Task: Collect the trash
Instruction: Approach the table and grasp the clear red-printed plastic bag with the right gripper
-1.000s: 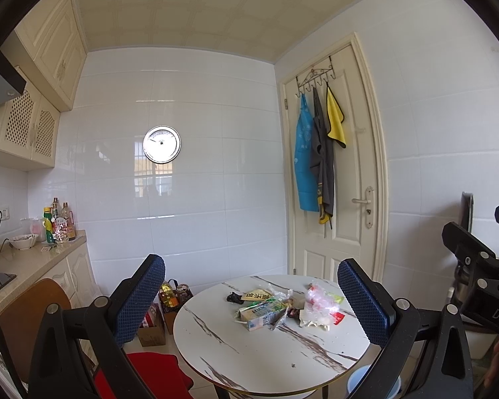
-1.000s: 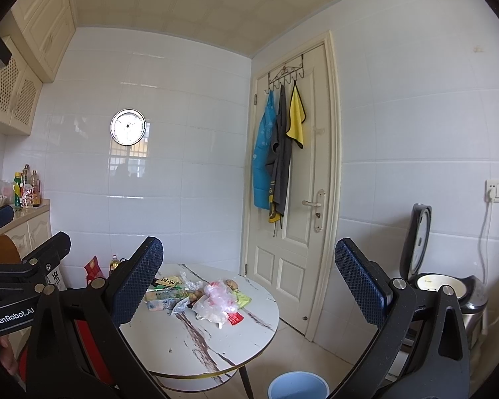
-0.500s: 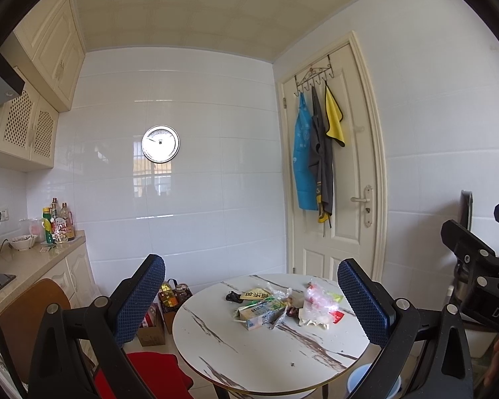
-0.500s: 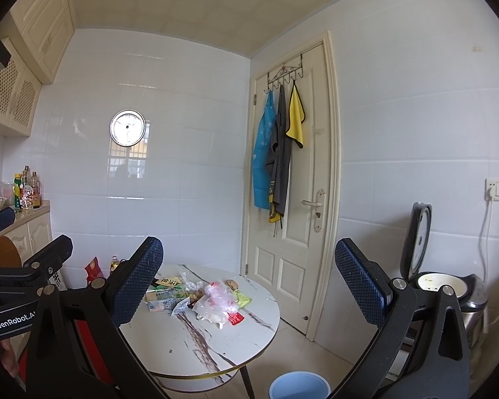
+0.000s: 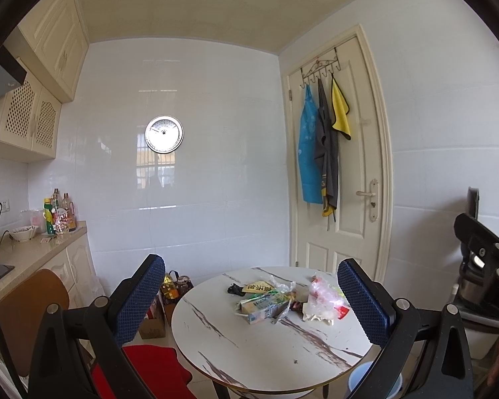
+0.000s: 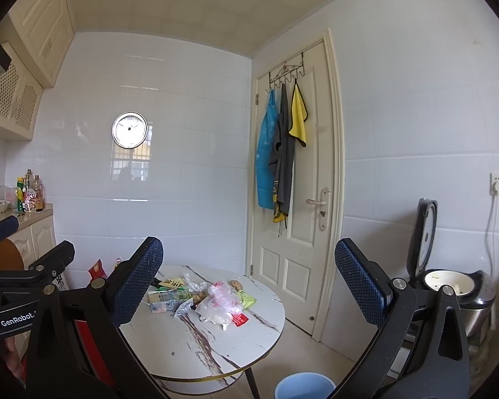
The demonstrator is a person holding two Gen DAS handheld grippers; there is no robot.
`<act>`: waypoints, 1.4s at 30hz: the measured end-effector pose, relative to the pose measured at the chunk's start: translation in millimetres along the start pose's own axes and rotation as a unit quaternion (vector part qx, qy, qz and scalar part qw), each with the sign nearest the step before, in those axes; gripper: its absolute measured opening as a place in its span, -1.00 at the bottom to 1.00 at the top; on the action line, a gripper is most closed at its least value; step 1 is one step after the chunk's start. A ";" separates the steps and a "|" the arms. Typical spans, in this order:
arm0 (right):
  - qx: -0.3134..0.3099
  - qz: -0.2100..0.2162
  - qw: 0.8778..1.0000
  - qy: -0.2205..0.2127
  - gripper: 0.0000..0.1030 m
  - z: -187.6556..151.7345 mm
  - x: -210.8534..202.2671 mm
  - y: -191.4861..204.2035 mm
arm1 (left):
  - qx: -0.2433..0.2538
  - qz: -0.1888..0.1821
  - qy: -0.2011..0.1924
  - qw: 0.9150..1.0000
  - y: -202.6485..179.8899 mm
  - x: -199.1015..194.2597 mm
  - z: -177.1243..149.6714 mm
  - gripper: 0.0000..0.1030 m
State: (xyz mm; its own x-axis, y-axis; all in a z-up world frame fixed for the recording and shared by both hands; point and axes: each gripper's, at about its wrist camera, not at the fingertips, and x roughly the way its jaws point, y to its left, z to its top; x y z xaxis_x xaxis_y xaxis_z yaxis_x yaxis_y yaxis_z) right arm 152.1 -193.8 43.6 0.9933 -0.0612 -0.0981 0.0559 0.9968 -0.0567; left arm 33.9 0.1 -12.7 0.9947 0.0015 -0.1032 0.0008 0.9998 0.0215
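Both grippers, left gripper [image 5: 251, 294] and right gripper [image 6: 249, 274], spread wide, empty, facing trash [image 5: 276, 302] on the table [image 5: 249, 342].

The round table [image 5: 249, 349] has a smooth, glossy white top with brown marble-like veining. On it, a clear plastic bag [image 5: 322, 299] looks thin and crinkled, beside a printed paper carton [image 5: 259, 309] and shiny foil-like wrappers [image 6: 241, 318]. The gripper pads [image 5: 139, 299] are dark blue with a rough, knobbly texture, set on matt black plastic arms with bright metal screws. The wall tiles [image 6: 183, 166] are glossy white. The bucket [image 6: 304, 387] is smooth blue plastic.
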 end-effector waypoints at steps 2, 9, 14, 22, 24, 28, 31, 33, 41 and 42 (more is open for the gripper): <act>0.000 0.009 1.000 -0.001 1.00 -4.3 6.7 -0.6 | -0.001 0.002 0.006 1.000 -0.1 10.7 -3.5 0.99; -0.006 0.019 1.000 0.004 1.00 -28.0 47.7 -4.8 | -0.004 0.017 0.053 0.998 0.7 81.1 -25.0 0.99; -0.014 0.008 0.998 0.064 1.00 -54.6 98.3 -15.0 | -0.011 0.038 0.116 0.992 8.9 144.7 -40.5 0.99; -0.016 0.016 0.983 0.182 1.00 -114.6 195.6 -34.7 | -0.024 0.024 0.241 0.970 1.6 257.6 -60.2 0.99; -0.013 0.027 0.979 0.200 1.00 -124.8 214.4 -36.4 | -0.018 0.008 0.259 0.966 -6.4 283.3 -60.0 0.99; -0.004 0.059 0.972 0.230 1.00 -140.8 256.0 -35.6 | 0.002 -0.014 0.277 0.961 -23.6 332.1 -57.3 0.99; 0.000 0.088 0.964 0.249 1.00 -149.3 293.6 -29.7 | 0.020 -0.028 0.283 0.959 -35.5 369.8 -54.7 0.99; -0.003 0.110 0.956 0.273 1.00 -156.5 324.0 -21.3 | 0.030 -0.032 0.285 0.958 -39.1 390.6 -53.8 0.99; -0.005 0.181 0.921 0.344 0.96 -195.6 418.5 17.3 | 0.042 -0.014 0.301 0.953 -27.1 462.2 -67.0 0.99; 0.004 0.195 0.916 0.349 0.70 -198.7 422.8 16.8 | 0.043 -0.014 0.302 0.952 -32.3 461.7 -68.1 0.99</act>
State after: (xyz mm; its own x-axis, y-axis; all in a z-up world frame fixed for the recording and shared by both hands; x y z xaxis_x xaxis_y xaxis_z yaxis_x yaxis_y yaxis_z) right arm 552.9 -213.0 -196.3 0.6308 0.2851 -0.7217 -0.2856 0.9501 0.1257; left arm 486.1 -30.0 -128.8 0.7540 0.0119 -0.6568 0.0608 0.9943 0.0879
